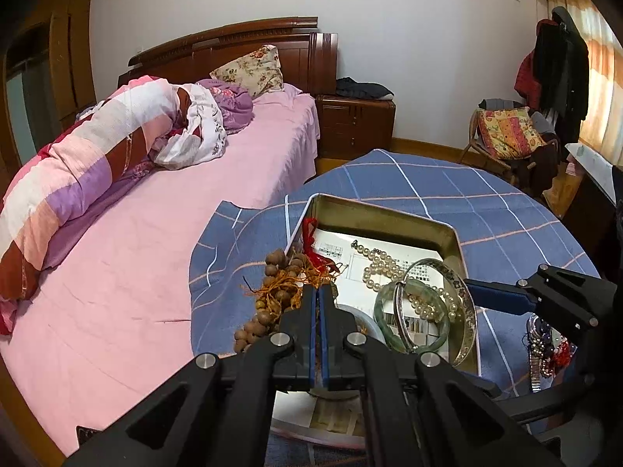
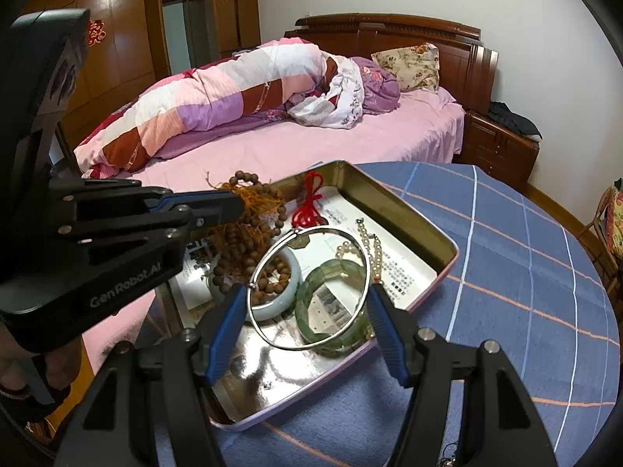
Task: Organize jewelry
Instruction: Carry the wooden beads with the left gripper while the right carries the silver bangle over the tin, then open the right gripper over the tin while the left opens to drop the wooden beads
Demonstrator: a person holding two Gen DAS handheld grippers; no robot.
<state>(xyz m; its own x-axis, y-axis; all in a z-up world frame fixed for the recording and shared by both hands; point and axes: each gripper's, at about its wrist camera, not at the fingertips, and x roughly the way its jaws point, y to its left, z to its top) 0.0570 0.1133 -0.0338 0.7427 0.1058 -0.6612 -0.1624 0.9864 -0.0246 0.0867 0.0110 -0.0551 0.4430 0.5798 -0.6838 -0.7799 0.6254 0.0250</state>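
Note:
My left gripper (image 1: 320, 292) is shut on a wooden bead strand (image 1: 272, 295) by its orange tassel, above the near-left end of a gold tin tray (image 1: 381, 218). From the right wrist view the bead strand (image 2: 241, 241) hangs from the left gripper (image 2: 237, 202) into a pale jade bangle (image 2: 272, 307). My right gripper (image 2: 307, 297) is shut on a thin silver bangle (image 2: 366, 268), one pad on each side, held over the tray (image 2: 409, 214). Under it lie a green jade bangle (image 2: 311, 284), a pearl necklace (image 2: 366, 237) and a red knot charm (image 2: 307, 210).
The tray sits on a round table with a blue plaid cloth (image 2: 506, 272). Watches and other jewelry (image 1: 539, 346) lie on the cloth to the tray's right. A pink bed (image 2: 311, 148) borders the table's far left, with a nightstand (image 2: 498, 144) beyond.

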